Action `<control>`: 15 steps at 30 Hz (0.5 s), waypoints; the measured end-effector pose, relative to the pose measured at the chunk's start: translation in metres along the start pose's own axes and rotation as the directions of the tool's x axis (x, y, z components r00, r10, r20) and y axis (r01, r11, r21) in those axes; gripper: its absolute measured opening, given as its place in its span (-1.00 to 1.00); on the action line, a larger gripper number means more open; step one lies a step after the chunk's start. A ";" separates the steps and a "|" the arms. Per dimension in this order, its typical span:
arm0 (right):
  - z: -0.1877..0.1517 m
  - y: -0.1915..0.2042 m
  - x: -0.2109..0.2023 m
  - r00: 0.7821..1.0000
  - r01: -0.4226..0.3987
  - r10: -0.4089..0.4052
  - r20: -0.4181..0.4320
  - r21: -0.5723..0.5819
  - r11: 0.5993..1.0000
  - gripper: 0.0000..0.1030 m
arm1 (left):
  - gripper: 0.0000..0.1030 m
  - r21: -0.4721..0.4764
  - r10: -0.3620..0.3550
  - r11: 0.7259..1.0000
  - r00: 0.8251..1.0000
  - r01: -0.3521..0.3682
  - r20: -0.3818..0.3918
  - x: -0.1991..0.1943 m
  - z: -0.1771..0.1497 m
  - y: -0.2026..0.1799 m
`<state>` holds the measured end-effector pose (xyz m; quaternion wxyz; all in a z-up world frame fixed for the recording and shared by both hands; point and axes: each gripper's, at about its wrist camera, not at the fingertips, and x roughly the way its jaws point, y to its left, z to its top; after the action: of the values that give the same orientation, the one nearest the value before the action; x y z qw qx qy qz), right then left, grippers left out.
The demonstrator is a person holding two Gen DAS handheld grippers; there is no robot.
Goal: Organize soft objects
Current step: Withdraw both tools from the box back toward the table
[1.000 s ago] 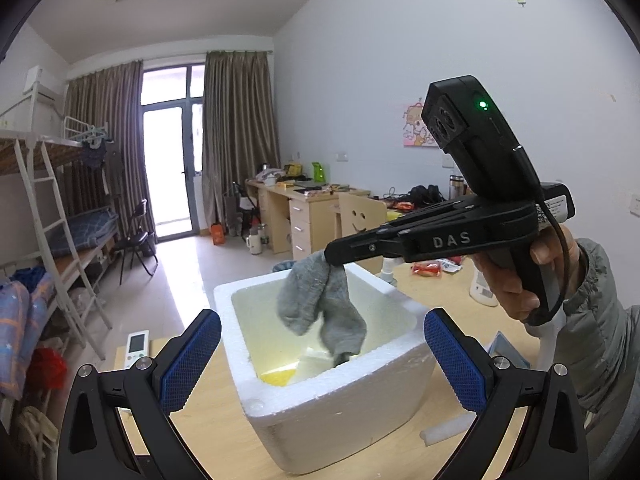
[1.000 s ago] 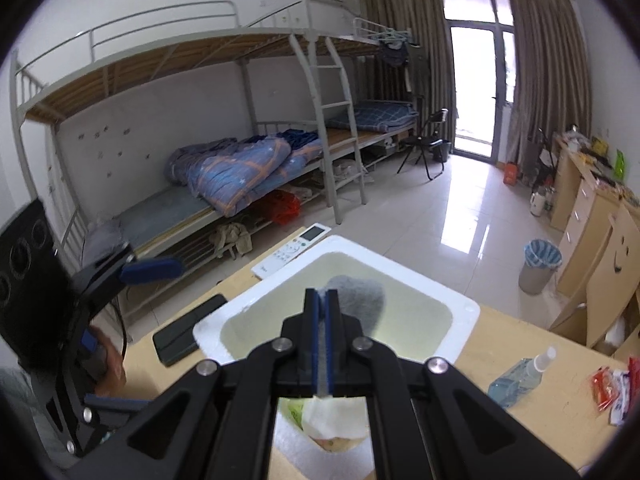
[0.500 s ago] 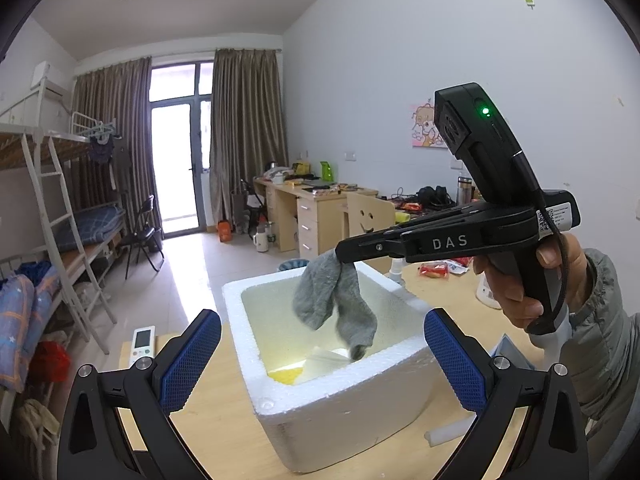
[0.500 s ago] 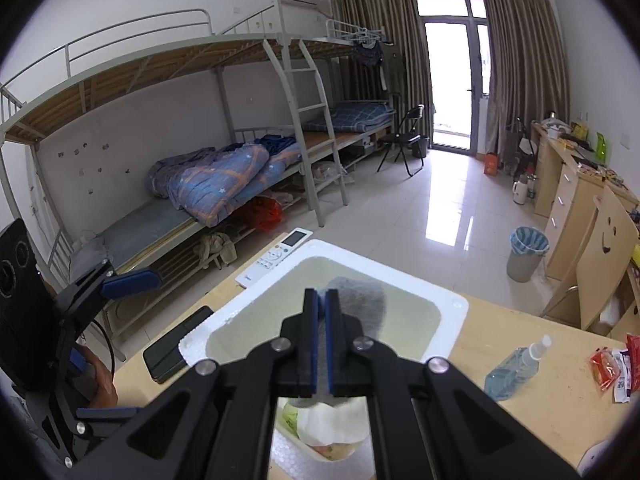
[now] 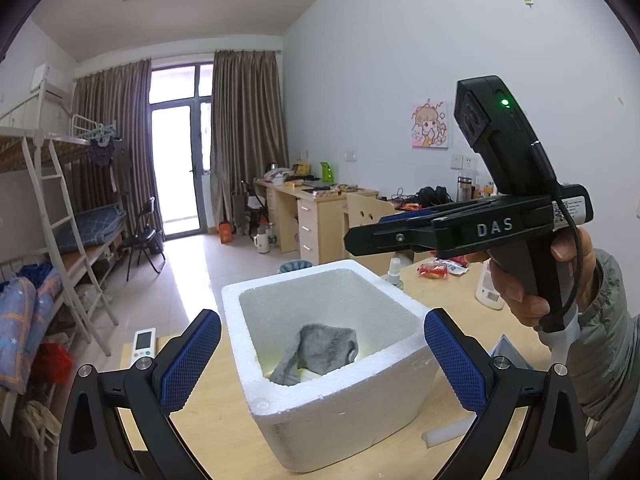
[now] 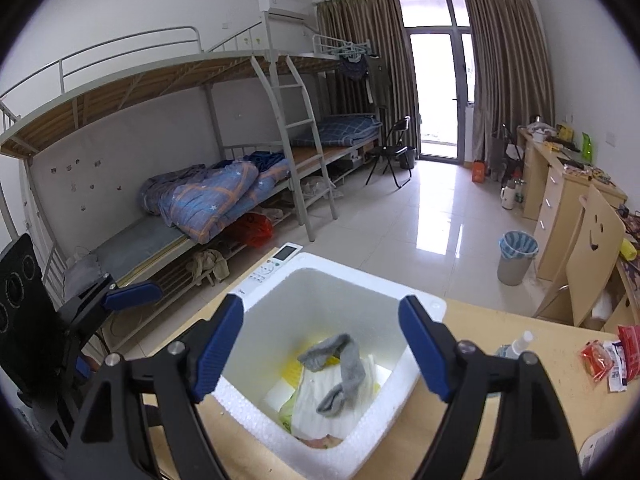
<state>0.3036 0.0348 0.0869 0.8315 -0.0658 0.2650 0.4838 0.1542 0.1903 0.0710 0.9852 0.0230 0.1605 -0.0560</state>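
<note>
Right tool [image 6: 322, 344] jaws now spread wide, previously pinched on grey sock [image 6: 342, 372]. Sock released, now lying inside foam box [image 6: 430, 308] on white cloth [image 6: 320, 398].

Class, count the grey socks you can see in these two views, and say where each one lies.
1. The grey sock lies inside the white foam box, on top of other cloth items; more socks may be hidden beneath them.

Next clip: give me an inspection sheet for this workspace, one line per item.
Surface: wooden table.
Job's things: grey sock lying loose inside white foam box, on other cloths.
Clutter: remote, spray bottle, snack packets.
Grippers: left gripper open beside the box; right gripper open above it, holding nothing.
Cables: black lead on the right gripper.
Surroundings: bunk bed, desks, bin.
</note>
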 end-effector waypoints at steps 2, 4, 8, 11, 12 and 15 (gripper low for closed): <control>-0.001 0.002 -0.005 1.000 0.000 0.000 0.006 -0.006 1.000 0.64 | 0.98 -0.003 -0.002 1.000 1.000 0.002 0.001 -0.002 0.001 0.000; -0.004 0.003 -0.012 1.000 0.009 -0.009 0.017 -0.008 1.000 0.73 | 0.98 -0.003 -0.004 1.000 1.000 0.004 0.002 -0.004 0.002 -0.001; -0.008 0.005 -0.030 0.999 0.018 -0.018 0.045 -0.003 1.000 0.76 | 0.98 0.004 -0.004 1.000 1.000 0.004 0.015 -0.012 0.005 -0.009; -0.011 0.009 -0.046 0.997 0.017 -0.016 0.071 -0.009 1.000 0.76 | 0.98 -0.002 0.013 1.000 0.999 -0.013 0.037 -0.022 0.009 -0.014; -0.013 0.011 -0.054 0.996 0.022 -0.021 0.084 -0.009 1.000 0.78 | 0.98 -0.010 0.022 1.000 0.999 -0.021 0.048 -0.026 0.010 -0.015; -0.019 0.021 -0.071 0.992 0.029 -0.026 0.121 -0.023 0.999 0.95 | 0.98 -0.031 0.044 0.999 0.997 -0.042 0.071 -0.033 0.015 -0.022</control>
<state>0.2514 -0.0155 0.1097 0.8517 -0.0501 0.2073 0.4787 0.1249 0.1707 0.0956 0.9915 0.0099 0.1254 -0.0332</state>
